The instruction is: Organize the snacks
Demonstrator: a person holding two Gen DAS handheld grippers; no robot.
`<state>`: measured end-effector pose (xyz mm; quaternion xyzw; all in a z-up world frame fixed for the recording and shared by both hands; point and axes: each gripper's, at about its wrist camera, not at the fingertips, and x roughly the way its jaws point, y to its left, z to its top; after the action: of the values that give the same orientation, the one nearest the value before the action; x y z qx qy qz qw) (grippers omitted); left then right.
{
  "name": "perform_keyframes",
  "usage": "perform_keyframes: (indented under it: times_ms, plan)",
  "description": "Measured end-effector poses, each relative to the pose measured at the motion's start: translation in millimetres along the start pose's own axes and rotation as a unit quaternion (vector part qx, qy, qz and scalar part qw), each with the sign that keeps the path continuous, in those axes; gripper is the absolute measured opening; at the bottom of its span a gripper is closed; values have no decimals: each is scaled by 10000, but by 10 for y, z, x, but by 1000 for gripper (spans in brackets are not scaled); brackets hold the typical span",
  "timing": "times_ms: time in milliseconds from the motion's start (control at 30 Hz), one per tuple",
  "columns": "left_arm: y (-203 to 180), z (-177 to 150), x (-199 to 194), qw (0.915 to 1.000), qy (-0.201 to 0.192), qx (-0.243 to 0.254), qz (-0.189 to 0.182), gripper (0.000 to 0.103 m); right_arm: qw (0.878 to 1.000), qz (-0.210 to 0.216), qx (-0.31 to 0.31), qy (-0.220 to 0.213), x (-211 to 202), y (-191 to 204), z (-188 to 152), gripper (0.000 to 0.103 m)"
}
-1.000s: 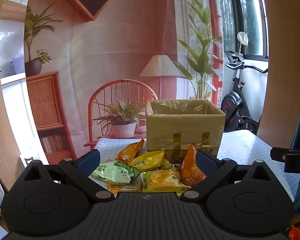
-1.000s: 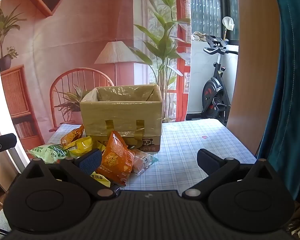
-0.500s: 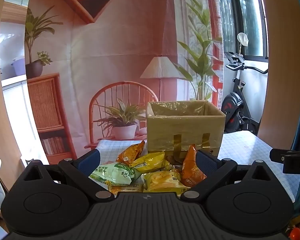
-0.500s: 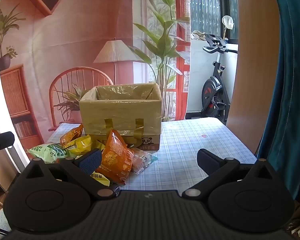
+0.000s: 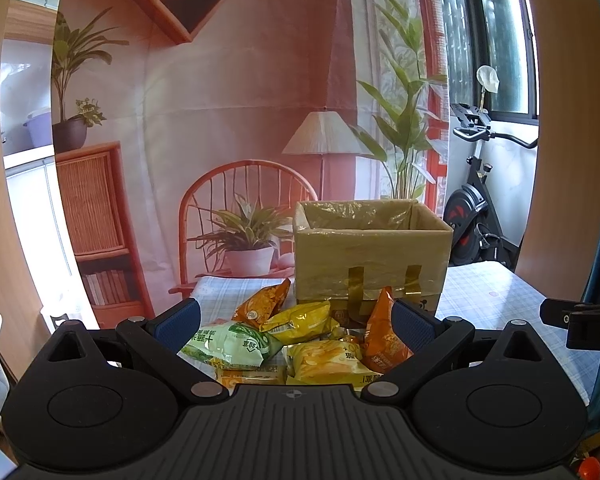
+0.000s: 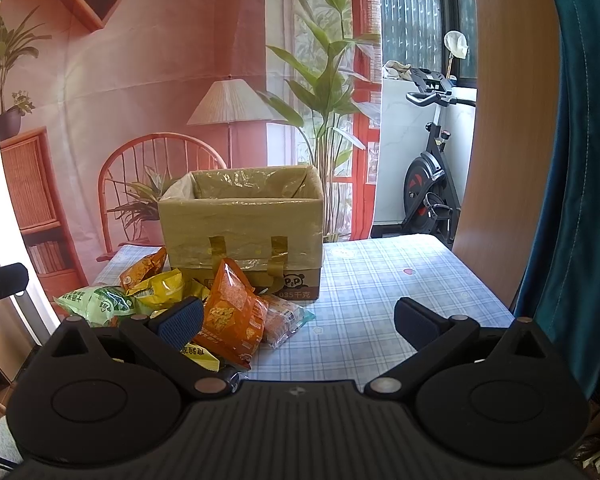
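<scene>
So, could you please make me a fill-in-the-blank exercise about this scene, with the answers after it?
1. The snack bags lie in front of the cardboard ___.
2. The box stands on a table with a ___ cloth.
3. The jaws of the left gripper and right gripper are ___.
4. The green bag lies at the ___ end of the pile.

Answers: box; checked; open; left

"035千克" on cardboard box [image 6: 300,294], "DA" on right tongs [image 5: 596,330]

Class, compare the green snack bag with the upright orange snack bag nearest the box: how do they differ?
The green snack bag lies flat at the pile's left edge; the orange snack bag stands on end, pointing up. The green one sits farther from the cardboard box; the orange one is right before it. Both are sealed, puffy and on the checked tablecloth.
</scene>
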<state>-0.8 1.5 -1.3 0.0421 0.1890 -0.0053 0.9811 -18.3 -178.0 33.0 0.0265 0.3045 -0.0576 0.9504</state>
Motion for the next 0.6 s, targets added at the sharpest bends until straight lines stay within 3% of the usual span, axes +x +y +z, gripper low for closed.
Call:
perform_keyframes:
  times_ms: [600]
  plan:
    - [-13, -10, 3, 10000, 11, -13, 10, 102, 10000, -4, -12, 22, 3, -3, -8, 103]
